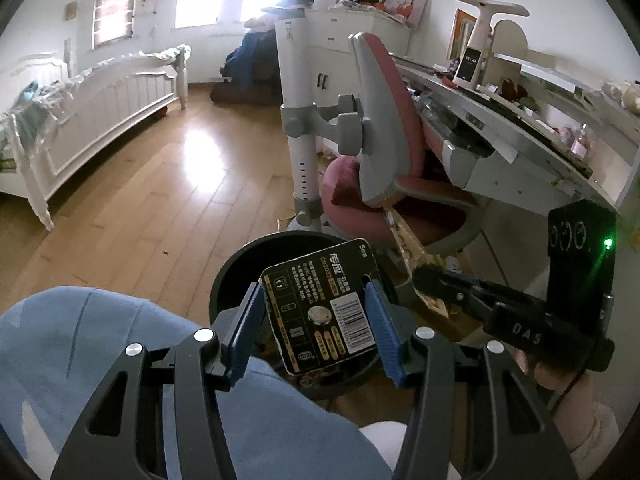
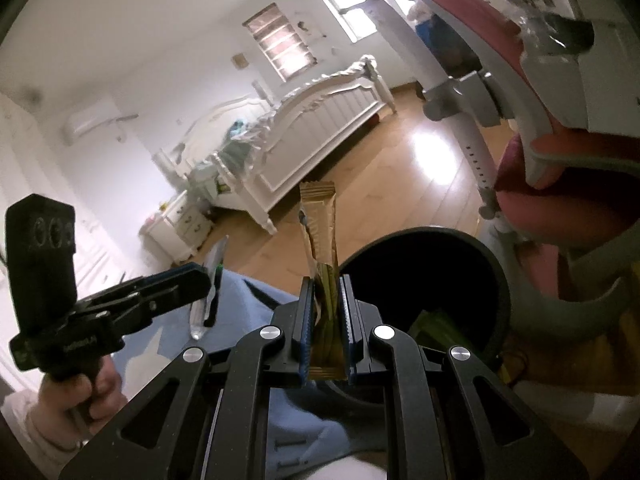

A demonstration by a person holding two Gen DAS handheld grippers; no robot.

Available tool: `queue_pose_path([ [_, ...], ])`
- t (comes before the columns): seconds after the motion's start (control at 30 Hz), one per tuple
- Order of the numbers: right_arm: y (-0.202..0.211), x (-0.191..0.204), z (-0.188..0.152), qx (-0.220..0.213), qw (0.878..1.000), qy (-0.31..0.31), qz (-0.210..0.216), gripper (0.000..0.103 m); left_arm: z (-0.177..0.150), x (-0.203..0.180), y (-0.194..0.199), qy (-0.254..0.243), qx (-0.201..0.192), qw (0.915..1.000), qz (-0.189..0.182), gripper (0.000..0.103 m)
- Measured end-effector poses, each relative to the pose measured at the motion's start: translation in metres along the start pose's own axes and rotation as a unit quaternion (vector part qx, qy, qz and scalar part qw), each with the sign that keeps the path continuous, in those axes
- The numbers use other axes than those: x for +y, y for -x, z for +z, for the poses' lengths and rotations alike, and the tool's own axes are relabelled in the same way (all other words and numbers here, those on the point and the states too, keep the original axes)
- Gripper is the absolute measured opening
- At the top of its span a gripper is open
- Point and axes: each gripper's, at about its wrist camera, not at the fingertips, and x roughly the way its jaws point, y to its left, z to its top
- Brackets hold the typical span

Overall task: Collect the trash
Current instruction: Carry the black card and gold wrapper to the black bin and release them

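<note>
Two pieces of trash are held above the black bin [image 1: 240, 268]. A battery blister card [image 1: 320, 304] is pinched by its side edges between the blue pads of the left gripper [image 1: 316, 320], just over the bin's near rim. A gold sachet wrapper [image 2: 322, 264] is clamped near its lower end by the right gripper [image 2: 325, 320], beside the bin's left rim. Both are judged light; the card stiff enough for an edge grip, the wrapper limp and slippery, best taken flat across its width.
</note>
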Motion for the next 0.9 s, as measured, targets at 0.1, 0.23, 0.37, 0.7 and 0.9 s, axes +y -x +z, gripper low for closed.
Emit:
queue_pose_path([
  [0.1,-0.006,-0.008,0.002,0.003,1.000,-0.006,-0.002,0.014,0.003,0.000,-0.008,-0.003,0.005,1.0000,-0.001,0.052],
  [0.23,-0.014,-0.017,0.005,0.006,1.000,-0.014,-0.004,0.014,0.008,0.000,-0.020,0.000,0.011,0.9999,-0.004,0.052],
  [0.37,-0.022,-0.025,0.012,0.006,1.000,-0.023,-0.007,0.014,0.016,0.001,-0.030,-0.003,0.013,0.9999,-0.011,0.053],
  [0.7,-0.022,-0.037,0.024,-0.014,0.999,-0.034,-0.022,0.065,0.022,-0.001,-0.028,-0.018,0.007,0.9998,-0.003,0.079],
  [0.9,-0.019,-0.027,0.018,-0.006,0.999,-0.032,-0.020,0.065,0.011,0.008,0.000,-0.009,-0.001,0.9999,0.005,0.079],
])
